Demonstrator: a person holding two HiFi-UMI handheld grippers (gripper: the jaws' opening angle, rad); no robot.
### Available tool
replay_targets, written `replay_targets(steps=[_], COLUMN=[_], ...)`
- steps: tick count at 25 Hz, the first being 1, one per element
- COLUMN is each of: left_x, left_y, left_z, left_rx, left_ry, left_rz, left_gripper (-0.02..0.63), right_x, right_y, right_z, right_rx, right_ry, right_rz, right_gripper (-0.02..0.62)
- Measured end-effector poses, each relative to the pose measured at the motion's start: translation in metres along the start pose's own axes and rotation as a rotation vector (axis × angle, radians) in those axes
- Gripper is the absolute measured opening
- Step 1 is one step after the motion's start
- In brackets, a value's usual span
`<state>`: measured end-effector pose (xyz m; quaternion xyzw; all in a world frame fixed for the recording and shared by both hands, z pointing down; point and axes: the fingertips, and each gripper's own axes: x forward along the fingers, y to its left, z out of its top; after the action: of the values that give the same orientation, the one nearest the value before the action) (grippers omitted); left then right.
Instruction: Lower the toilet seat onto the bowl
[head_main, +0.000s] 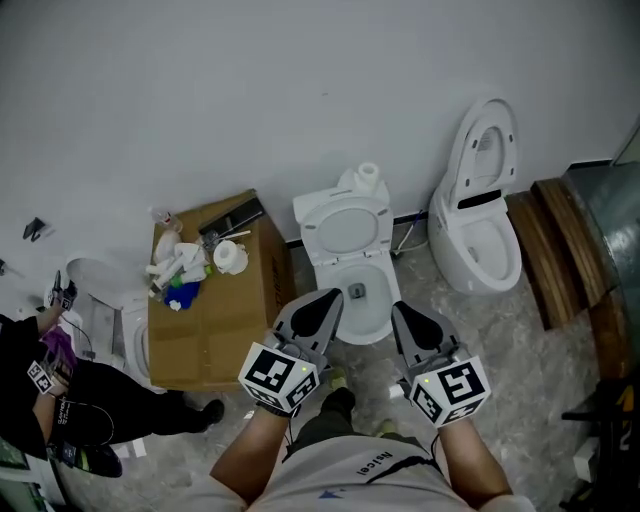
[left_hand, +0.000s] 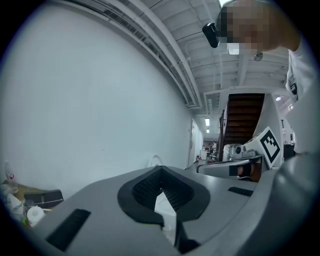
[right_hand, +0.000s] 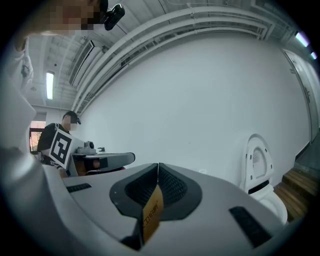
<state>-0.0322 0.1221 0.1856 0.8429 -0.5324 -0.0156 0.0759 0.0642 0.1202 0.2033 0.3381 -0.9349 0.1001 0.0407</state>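
White porcelain fills the middle of the head view. The toilet seat (head_main: 345, 228) appears to stand raised against the tank, with the bowl (head_main: 362, 305) open below it, at 12 o'clock from both claws. The left gripper (head_main: 335, 298) has its jaws pressed together tip to tip and clamps nothing. The right gripper (right_hand: 158, 166) is likewise closed, with only a gold printed tag (right_hand: 151, 212) hanging in the hollow behind its tips.

The main risk is a slam. With closed jaws the seat can only be nudged, so once it tips past upright it could drop freely onto the rim. A careless reach could also knock the paper roll (head_main: 368, 174) off the tank top. The second toilet (head_main: 478, 215) at 2 o'clock also has a raised part and might be mistaken for the target.

Neither gripper view clearly shows the target seat. The hinge cannot be seen, and it is unclear whether lid and seat both stand up. The white sliver (left_hand: 164, 207) below the left jaws is hard to identify. A cardboard box (head_main: 215, 310) sits at 9 o'clock, its clutter too small to name.
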Motion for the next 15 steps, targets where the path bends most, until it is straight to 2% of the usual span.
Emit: replay_targets(steps=[6,15], left_x=[0.038,0.082], left_y=[0.066,0.135], left_z=[-0.007,-0.029], left_rx=[0.019,0.072], left_ry=[0.027,0.044], left_rz=[-0.063,-0.084], left_gripper=[0.011,0.009], right_x=[0.07,0.139], right_y=[-0.016,-0.027], right_z=[0.004,-0.007], right_rx=[0.008,0.045], right_ry=[0.017,0.061], right_rz=[-0.056,-0.08], right_gripper=[0.017,0.017])
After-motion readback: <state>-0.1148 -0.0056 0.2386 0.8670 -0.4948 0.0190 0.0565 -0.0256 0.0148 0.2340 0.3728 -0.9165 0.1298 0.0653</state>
